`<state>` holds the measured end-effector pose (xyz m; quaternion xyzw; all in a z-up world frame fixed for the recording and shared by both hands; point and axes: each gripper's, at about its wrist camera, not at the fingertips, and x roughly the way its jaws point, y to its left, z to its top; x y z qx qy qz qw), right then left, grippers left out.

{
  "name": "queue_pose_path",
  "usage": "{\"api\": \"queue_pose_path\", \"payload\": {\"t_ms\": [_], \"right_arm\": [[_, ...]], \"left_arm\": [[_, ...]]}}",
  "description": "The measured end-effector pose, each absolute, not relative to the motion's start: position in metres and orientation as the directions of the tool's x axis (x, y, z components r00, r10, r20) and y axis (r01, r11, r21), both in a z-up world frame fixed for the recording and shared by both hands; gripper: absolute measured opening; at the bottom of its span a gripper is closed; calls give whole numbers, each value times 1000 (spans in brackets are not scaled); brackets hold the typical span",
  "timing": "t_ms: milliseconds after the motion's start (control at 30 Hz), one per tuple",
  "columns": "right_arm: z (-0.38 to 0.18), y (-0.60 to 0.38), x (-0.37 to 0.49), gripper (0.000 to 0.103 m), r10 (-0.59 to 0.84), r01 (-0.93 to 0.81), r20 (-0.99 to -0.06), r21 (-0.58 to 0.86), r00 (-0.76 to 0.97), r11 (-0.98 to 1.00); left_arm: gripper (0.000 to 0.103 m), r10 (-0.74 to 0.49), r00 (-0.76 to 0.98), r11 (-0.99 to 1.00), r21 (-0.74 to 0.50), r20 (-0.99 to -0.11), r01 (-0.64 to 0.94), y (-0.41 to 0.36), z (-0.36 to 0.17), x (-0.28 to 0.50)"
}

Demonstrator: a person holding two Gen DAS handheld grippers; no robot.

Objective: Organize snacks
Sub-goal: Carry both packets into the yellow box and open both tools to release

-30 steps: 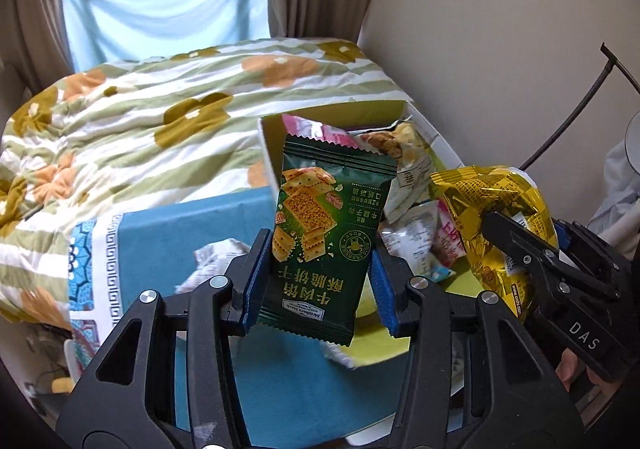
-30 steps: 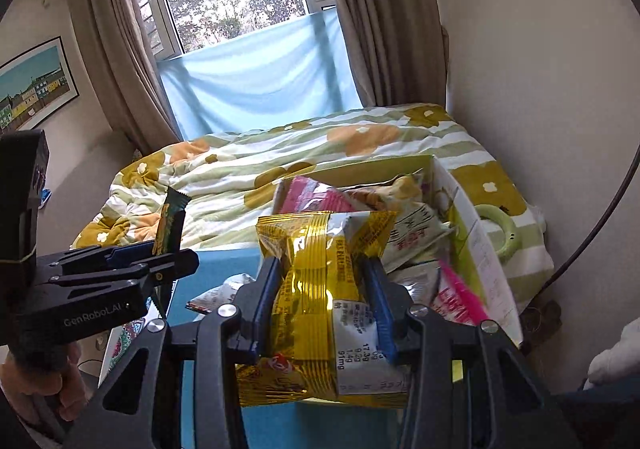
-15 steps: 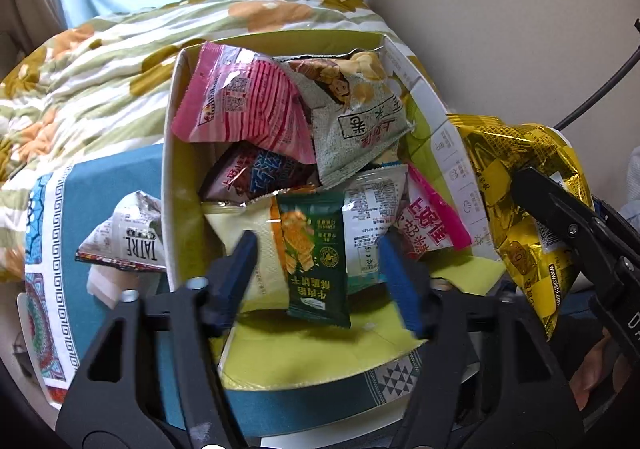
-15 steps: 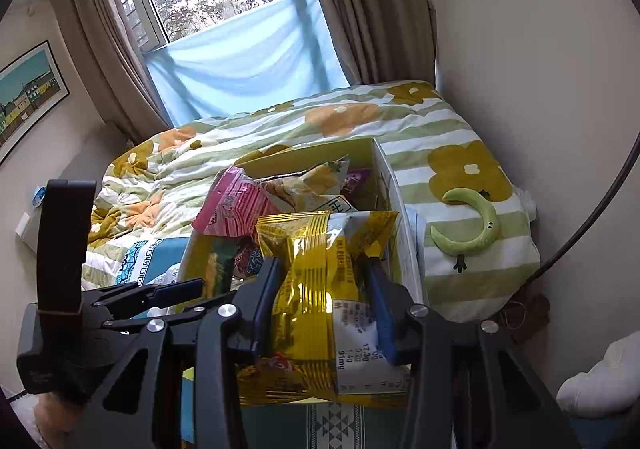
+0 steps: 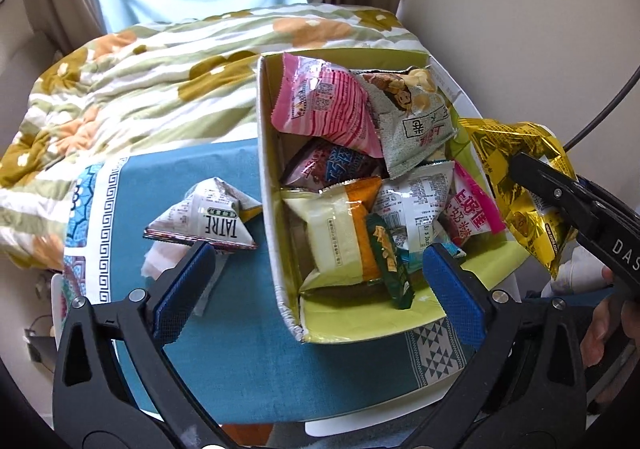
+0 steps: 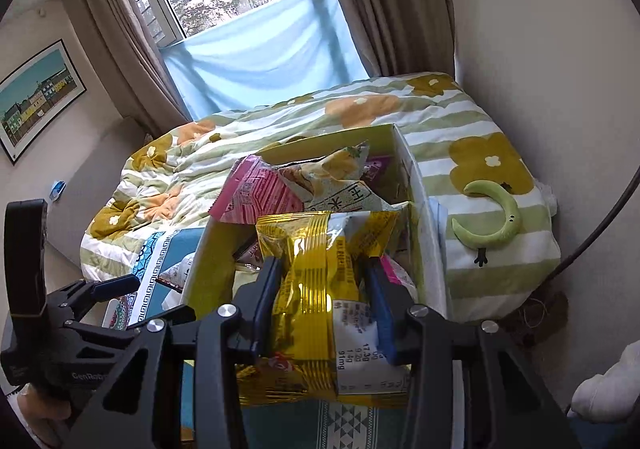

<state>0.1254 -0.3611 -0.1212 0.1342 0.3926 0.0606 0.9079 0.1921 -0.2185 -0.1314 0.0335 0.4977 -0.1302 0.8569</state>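
Observation:
An open cardboard box (image 5: 267,185) stands on a teal cloth and holds several snack packets. A dark green cracker packet (image 5: 390,261) lies on edge at the box's near end. My left gripper (image 5: 320,289) is open and empty, just above that end. My right gripper (image 6: 324,301) is shut on a gold snack bag (image 6: 320,289) and holds it over the box's right near corner; the bag also shows at the right in the left wrist view (image 5: 516,185). A white "TATRE" packet (image 5: 208,217) lies on the cloth left of the box.
The teal cloth (image 5: 200,329) covers a small table against a bed with a flowered quilt (image 5: 140,81). A green crescent toy (image 6: 492,217) lies on the quilt right of the box. A wall stands at the right, a window and curtains behind.
My left gripper opened and let go of the green cracker packet, which now lies in the box. The right gripper moved the gold bag closer over the box.

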Motion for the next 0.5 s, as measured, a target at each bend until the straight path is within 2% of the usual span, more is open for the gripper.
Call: {"api": "queue_pose_path", "payload": {"t_ms": [267,367,400,433,467,500], "right_arm": [[-135,-324,151,40,260,-58,-721,293,643,954],[-144,-318,159,46,271,-53,-737,305,619,951],[-146,-316,161,54,272,-48,-744,308,610,950],[-147,-315,162,70,265,-39,-746,306,611,951],[-148,-315,161,81,261,-32,-742,308,617,951],[-148,-315,159,99,262,-30,-737,312,623,950]], "left_arm": [[102,-152,480,980,-68,-864,189,-180,-139,187],[102,-123,495,985,-45,-860,166,-169,-139,186],[102,-117,498,986,-43,-859,159,-166,-139,186],[102,-116,499,987,-44,-859,154,-163,-139,185],[102,-119,497,987,-48,-860,153,-161,-139,185],[102,-119,496,987,-49,-860,152,-158,-140,184]]}}
